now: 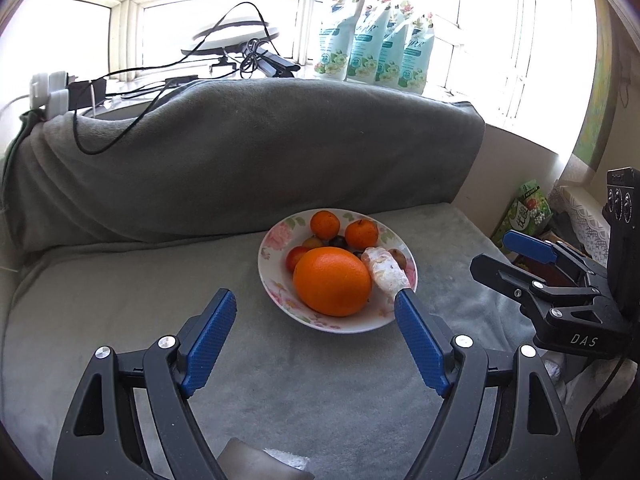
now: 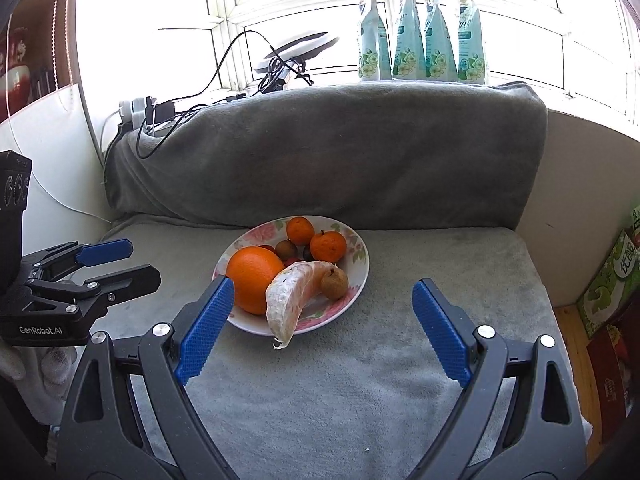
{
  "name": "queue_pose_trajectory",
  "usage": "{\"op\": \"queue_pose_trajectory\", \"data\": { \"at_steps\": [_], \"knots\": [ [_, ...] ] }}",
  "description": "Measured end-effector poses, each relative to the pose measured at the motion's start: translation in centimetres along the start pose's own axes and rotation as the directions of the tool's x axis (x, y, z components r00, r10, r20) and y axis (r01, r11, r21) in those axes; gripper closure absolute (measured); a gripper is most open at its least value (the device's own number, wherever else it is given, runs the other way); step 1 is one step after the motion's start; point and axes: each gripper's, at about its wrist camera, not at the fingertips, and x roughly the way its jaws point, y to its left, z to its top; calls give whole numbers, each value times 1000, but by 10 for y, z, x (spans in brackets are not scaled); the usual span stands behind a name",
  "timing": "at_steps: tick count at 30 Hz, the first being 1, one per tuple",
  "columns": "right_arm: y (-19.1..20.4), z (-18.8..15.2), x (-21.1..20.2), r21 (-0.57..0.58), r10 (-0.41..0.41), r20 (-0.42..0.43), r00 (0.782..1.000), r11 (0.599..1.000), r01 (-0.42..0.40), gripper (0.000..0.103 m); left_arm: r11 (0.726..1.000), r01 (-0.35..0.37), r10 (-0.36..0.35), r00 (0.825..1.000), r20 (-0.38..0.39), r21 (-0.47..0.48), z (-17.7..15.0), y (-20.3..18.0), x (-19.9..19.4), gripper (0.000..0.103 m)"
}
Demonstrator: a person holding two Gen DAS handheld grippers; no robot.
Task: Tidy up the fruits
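The fruits sit gathered in a white floral china plate [image 2: 358,276] on the grey plush couch seat [image 2: 380,360]: a large orange [image 2: 252,276], two small tangerines [image 2: 327,246], small dark and brown fruits, and a peeled pale citrus segment [image 2: 286,304] overhanging the near rim. That fits either a finished gathering or one about to be sorted. Both left tongs [image 1: 316,340] and right tongs [image 2: 320,332] hover wide open, gripping nothing.
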Motion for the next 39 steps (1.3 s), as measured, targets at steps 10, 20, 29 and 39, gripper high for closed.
{"op": "queue_pose_trajectory", "data": {
  "at_steps": [10,20,29,39],
  "knots": [
    [2,-2,1,-2,-4,-14,1000,1000,4,10,1000,3,-3,1000,3,-5,-4,2,-3,19],
    [6,-6,3,-5,-7,-28,1000,1000,7,10,1000,8,-8,1000,5,-3,-9,1,-5,19],
    [8,-7,4,-9,-1,-36,999,1000,1,10,1000,6,-6,1000,1,-2,-12,1,-5,18],
    [8,-9,6,-10,-4,-41,999,1000,3,10,1000,7,-7,1000,2,-5,-13,2,-5,18]
  ]
}}
